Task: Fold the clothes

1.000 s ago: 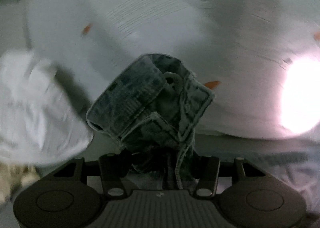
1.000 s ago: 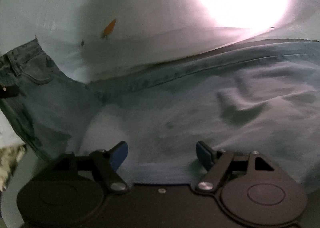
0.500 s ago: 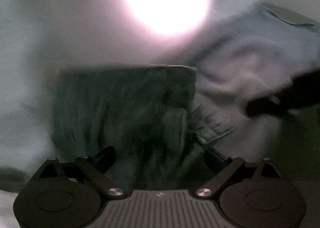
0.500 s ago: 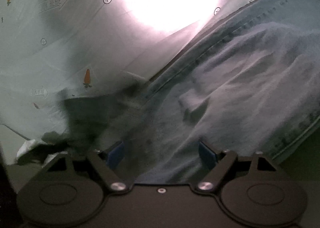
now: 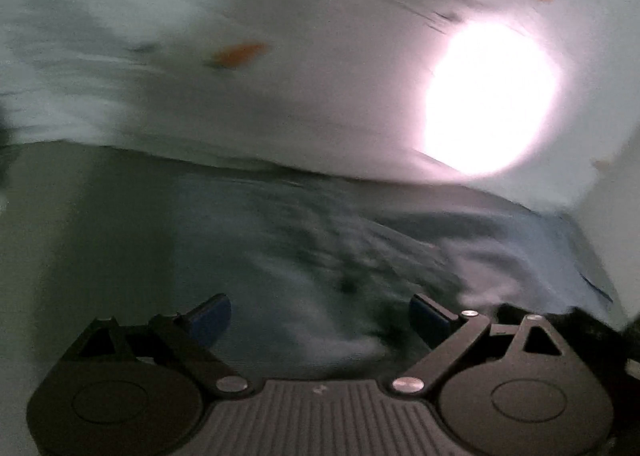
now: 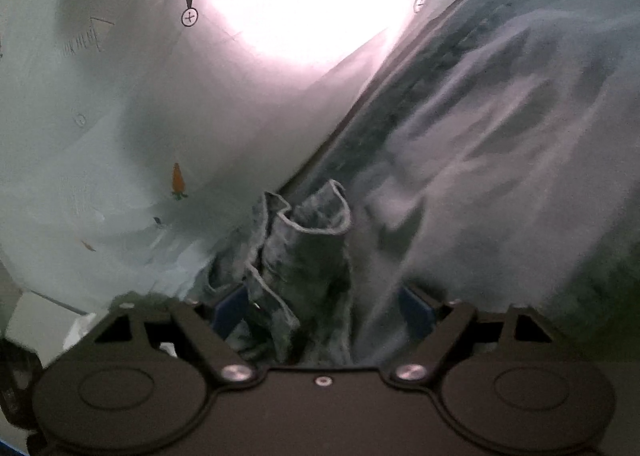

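Note:
Blue jeans [image 6: 500,128] lie spread on a pale printed sheet [image 6: 120,104], running from the lower middle to the upper right in the right wrist view. A bunched, hemmed fold of the jeans [image 6: 308,240] stands up between the wide-apart fingers of my right gripper [image 6: 322,310], which is open. In the blurred left wrist view, dark denim [image 5: 340,248] lies flat under and ahead of my left gripper [image 5: 320,316]. That gripper is open too, with its blue pads [image 5: 212,316] apart and nothing pinched.
The sheet [image 5: 280,104] carries small orange carrot prints [image 6: 178,180] and printed marks. A bright glare spot [image 5: 488,96] washes out part of it. A white box-like object [image 6: 36,320] sits at the lower left in the right wrist view.
My left gripper was shut on the jeans' waistband a second ago; it has opened, let go and swung over flat denim. The right gripper has moved along the jeans to a bunched fold.

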Demonstrator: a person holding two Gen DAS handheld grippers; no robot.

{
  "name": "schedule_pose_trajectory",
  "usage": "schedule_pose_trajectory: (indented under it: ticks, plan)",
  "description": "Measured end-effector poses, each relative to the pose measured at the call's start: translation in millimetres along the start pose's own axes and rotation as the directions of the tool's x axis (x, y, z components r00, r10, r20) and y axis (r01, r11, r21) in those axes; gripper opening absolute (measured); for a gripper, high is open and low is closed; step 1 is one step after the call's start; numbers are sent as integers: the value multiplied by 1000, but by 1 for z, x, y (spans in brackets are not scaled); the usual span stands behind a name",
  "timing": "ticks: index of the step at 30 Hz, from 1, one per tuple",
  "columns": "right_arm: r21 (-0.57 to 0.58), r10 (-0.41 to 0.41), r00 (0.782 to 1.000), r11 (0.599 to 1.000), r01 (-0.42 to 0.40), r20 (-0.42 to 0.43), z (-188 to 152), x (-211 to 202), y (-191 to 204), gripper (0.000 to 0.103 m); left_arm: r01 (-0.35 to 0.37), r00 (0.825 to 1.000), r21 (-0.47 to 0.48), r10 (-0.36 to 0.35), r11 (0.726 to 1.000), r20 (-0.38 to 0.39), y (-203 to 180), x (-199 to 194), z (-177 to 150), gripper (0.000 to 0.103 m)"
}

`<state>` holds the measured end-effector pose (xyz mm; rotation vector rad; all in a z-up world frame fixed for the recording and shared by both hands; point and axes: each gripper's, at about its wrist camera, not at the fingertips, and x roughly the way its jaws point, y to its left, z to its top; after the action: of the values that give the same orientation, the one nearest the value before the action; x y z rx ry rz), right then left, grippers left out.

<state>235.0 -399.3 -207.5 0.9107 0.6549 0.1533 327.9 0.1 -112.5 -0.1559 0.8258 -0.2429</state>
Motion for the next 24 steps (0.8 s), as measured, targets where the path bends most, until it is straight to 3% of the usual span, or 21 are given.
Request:
schedule_pose_trajectory:
  ticks: [3,8,11,15,18,19,21,24]
  plan:
    - [-55,24,1000,998,-24,-3,8,10,11,84,-119,993,-65,118,991,-20,24,5,-5,95]
    - [-135,-29,998,991,21,-57,18,46,19,87,-216,972,-165,196,962,-131,47,35,-26,96]
    - [-134,-44,995,990,32,-91,19,68,16,87,-177,980,-276,143,945,-139,61,41,-33,100]
    - [-128,-48,991,991,32,-124,16,94,21,88,-154,983,-334,111,930,-145,70,45,-38,103]
    - [-100,-40,989,995,26,-141,17,104,27,67,-158,983,-345,113,925,-148,72,44,-38,103]
    - [-77,-40,989,997,29,-139,18,104,25,50,-167,981,-330,124,929,-149,70,44,-36,103]
    - [-87,-36,992,996,25,-121,20,96,26,31,-186,978,-300,146,936,-150,66,43,-33,103]
    - [-171,4,997,985,-17,-77,23,77,42,24,-213,972,-252,179,944,-151,60,42,-28,102]
